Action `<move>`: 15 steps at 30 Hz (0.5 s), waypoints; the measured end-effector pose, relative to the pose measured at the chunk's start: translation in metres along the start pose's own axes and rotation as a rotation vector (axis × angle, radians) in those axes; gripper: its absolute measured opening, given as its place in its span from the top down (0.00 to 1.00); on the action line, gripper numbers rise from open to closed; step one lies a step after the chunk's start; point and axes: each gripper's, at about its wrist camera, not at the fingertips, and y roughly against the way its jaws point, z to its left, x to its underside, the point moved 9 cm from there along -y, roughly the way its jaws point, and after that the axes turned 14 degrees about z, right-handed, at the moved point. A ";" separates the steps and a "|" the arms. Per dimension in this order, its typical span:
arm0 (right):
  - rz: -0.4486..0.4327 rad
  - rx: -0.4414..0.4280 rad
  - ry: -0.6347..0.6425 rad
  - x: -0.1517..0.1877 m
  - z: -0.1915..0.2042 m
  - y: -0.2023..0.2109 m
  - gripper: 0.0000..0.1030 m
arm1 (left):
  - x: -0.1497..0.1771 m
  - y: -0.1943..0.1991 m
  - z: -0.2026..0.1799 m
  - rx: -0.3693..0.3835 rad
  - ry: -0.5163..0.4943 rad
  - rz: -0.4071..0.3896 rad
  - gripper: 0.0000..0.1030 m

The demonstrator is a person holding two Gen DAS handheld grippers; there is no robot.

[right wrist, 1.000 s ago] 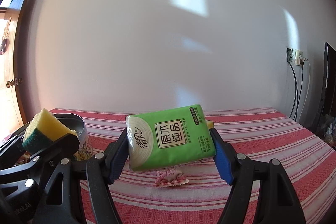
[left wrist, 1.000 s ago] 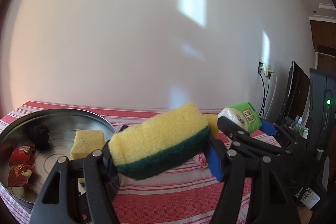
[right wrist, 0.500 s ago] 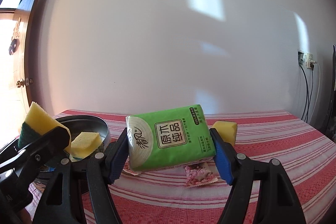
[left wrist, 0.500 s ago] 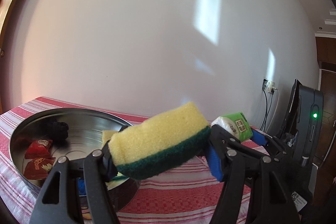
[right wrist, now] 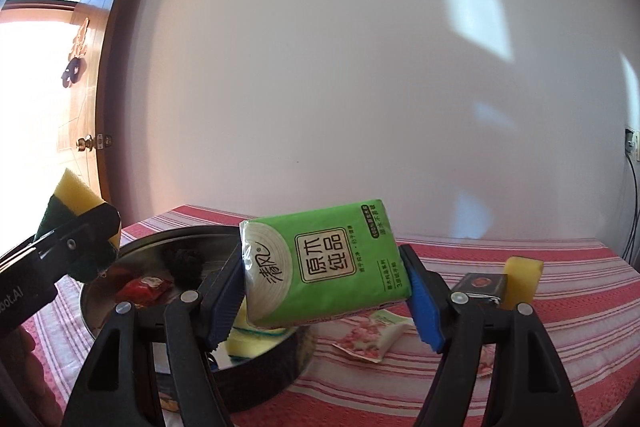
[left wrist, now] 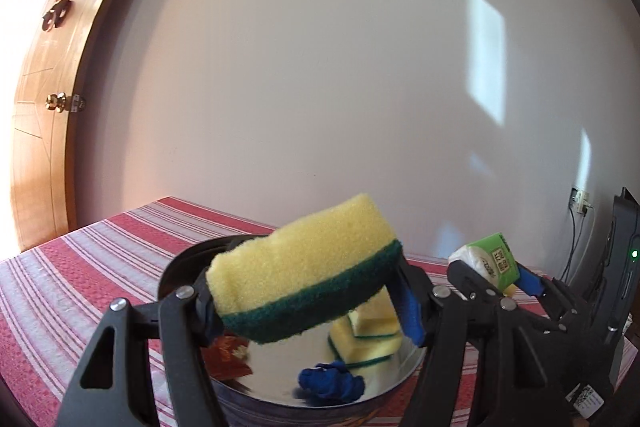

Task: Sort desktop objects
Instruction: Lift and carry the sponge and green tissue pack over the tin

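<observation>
Left wrist view, taken from its left edge across: a wooden door [left wrist: 44, 99] stood at the far side, then the red striped tablecloth [left wrist: 80, 267], then the round metal tray [left wrist: 404, 367] right under my tool. I had the left gripper [left wrist: 308, 307] clenched on a yellow sponge with a green scouring face [left wrist: 304, 267], tilted and lifted clear above the tray. Inside the tray lay a red packet [left wrist: 228, 357], a blue crumpled thing [left wrist: 332, 383] and stacked sponges [left wrist: 368, 335]. Off to the right the other tool showed with its load.

Right wrist view, same order: the left tool and its sponge sat at the left edge, the tray rim next, with a dark ball [right wrist: 186, 263] and a red packet inside. The right gripper [right wrist: 324, 291] was grasping a green tissue pack [right wrist: 324, 263] by its short ends, hanging over the near rim of the tray. Further right on the cloth lay a pink floral sachet [right wrist: 372, 337], a small dark box [right wrist: 480, 287] and a yellow sponge piece [right wrist: 520, 281] — none yet sorted.

My worry was crowding — both tools were close over one tray, and I judged a simultaneous drop could knock the fingers together. The sponge was soft and squeezed, so it might spring sideways on release and bounce off the stacked sponges. The slick pack could slide off the rim onto the cloth.
</observation>
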 end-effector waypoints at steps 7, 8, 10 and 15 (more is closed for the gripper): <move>0.028 -0.060 0.020 -0.018 0.047 -0.031 0.28 | -0.011 -0.021 0.047 -0.116 0.055 0.043 0.35; 0.037 -0.066 0.015 -0.019 0.052 -0.037 0.28 | -0.012 -0.026 0.050 -0.129 0.055 0.056 0.35; 0.058 -0.064 0.014 -0.021 0.062 -0.049 0.28 | -0.015 -0.035 0.055 -0.160 0.045 0.076 0.35; 0.119 -0.069 -0.013 -0.022 0.069 -0.066 0.28 | -0.015 -0.059 0.062 -0.229 0.032 0.144 0.35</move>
